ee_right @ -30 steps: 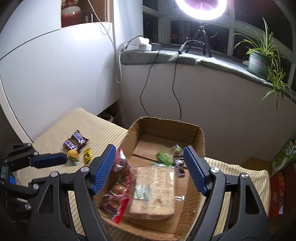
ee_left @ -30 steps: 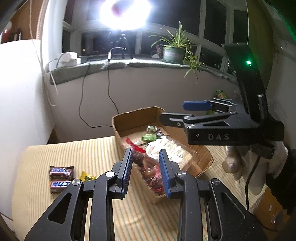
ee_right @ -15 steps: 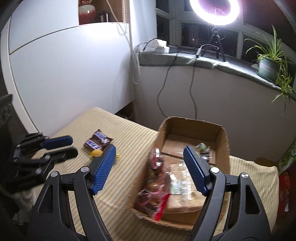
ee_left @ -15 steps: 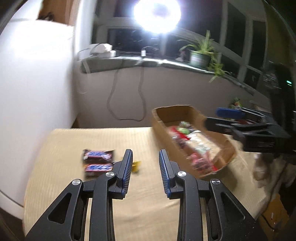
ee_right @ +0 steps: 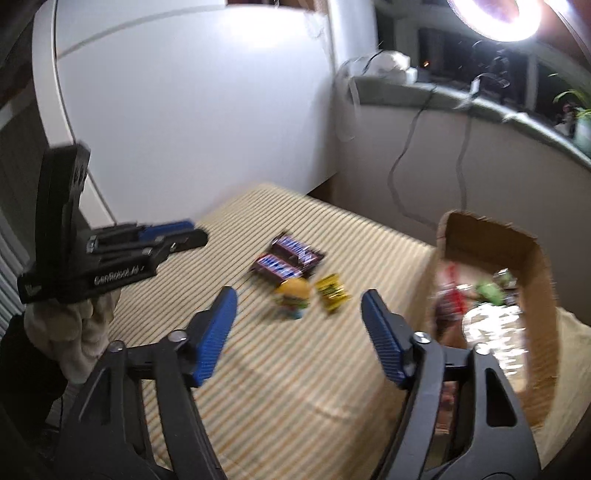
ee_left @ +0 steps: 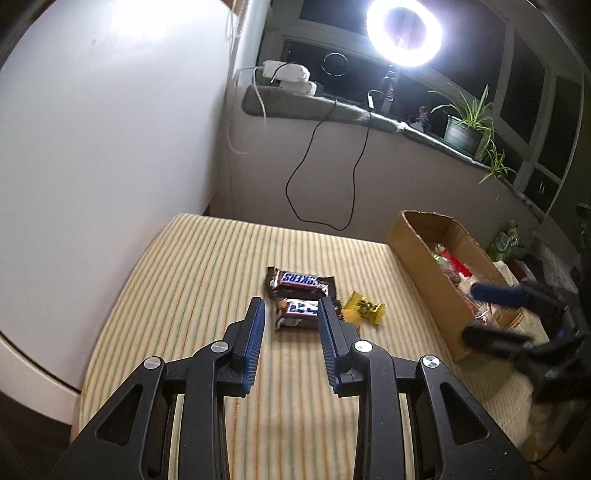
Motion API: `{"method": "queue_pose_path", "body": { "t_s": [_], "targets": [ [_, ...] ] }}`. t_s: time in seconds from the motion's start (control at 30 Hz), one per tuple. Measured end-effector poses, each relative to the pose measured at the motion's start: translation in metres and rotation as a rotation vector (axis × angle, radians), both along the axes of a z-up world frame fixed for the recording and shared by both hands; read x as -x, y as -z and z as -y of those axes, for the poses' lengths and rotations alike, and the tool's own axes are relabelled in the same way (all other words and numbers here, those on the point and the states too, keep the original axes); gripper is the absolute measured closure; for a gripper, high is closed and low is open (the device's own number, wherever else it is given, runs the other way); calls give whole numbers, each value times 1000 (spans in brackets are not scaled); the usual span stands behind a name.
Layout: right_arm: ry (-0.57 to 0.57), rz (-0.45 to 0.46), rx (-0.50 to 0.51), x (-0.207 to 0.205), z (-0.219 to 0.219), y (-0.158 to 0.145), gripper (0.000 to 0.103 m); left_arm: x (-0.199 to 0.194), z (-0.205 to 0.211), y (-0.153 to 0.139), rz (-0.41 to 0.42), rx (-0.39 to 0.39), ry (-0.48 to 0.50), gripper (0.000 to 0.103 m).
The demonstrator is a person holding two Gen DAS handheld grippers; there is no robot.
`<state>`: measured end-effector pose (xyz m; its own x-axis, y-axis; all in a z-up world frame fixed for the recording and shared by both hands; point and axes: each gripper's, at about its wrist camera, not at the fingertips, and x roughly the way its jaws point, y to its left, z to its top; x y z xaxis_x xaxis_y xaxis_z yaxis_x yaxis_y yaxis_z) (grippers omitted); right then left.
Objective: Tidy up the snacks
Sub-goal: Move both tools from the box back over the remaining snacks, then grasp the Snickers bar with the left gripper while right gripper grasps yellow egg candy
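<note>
Two Snickers bars (ee_left: 300, 290) (ee_right: 286, 258) lie side by side on the striped table. A yellow candy (ee_left: 364, 312) (ee_right: 332, 291) lies right of them, and a small burger-shaped snack (ee_right: 293, 295) sits beside it. A cardboard box (ee_left: 421, 266) (ee_right: 535, 288) at the right holds several snacks. My left gripper (ee_left: 290, 325) is open and empty, just short of the nearer bar. My right gripper (ee_right: 299, 332) is open wide and empty, above the table near the burger snack.
The striped table (ee_left: 207, 295) ends at a white wall on the left. A windowsill with cables, a ring light (ee_left: 404, 33) and a potted plant (ee_left: 465, 129) runs behind. A green package (ee_left: 508, 242) stands beyond the box.
Both grippers have swung left, away from the box and toward the loose snacks. The left gripper now points at the Snickers bars. Both stay open and empty.
</note>
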<state>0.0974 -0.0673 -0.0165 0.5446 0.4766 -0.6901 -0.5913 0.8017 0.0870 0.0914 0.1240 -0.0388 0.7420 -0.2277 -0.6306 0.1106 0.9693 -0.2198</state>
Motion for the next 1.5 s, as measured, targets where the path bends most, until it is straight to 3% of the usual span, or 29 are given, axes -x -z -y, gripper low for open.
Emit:
{"method": "queue_pose_path", "body": {
  "t_s": [0.17, 0.47, 0.57, 0.83, 0.9, 1.2, 1.5],
  "targets": [
    [-8, -61, 26, -10, -25, 28, 46, -8, -5, 12, -28, 18, 15, 75],
    [28, -135, 59, -38, -42, 71, 49, -33, 4, 34, -93, 48, 61, 75],
    [33, -146, 59, -47, -43, 77, 49, -41, 5, 40, -111, 64, 72, 66],
    [29, -161, 67, -61, -52, 86, 49, -68, 6, 43, -132, 67, 106, 66],
    [26, -165, 66, -62, -54, 88, 58, -75, 6, 46, -146, 72, 113, 66],
    [33, -183, 80, -66, -55, 97, 71, -89, 8, 65, -206, 65, 117, 70],
    [22, -180, 101, -57, -48, 102, 76, -80, 14, 67, -202, 35, 143, 71]
  ]
}}
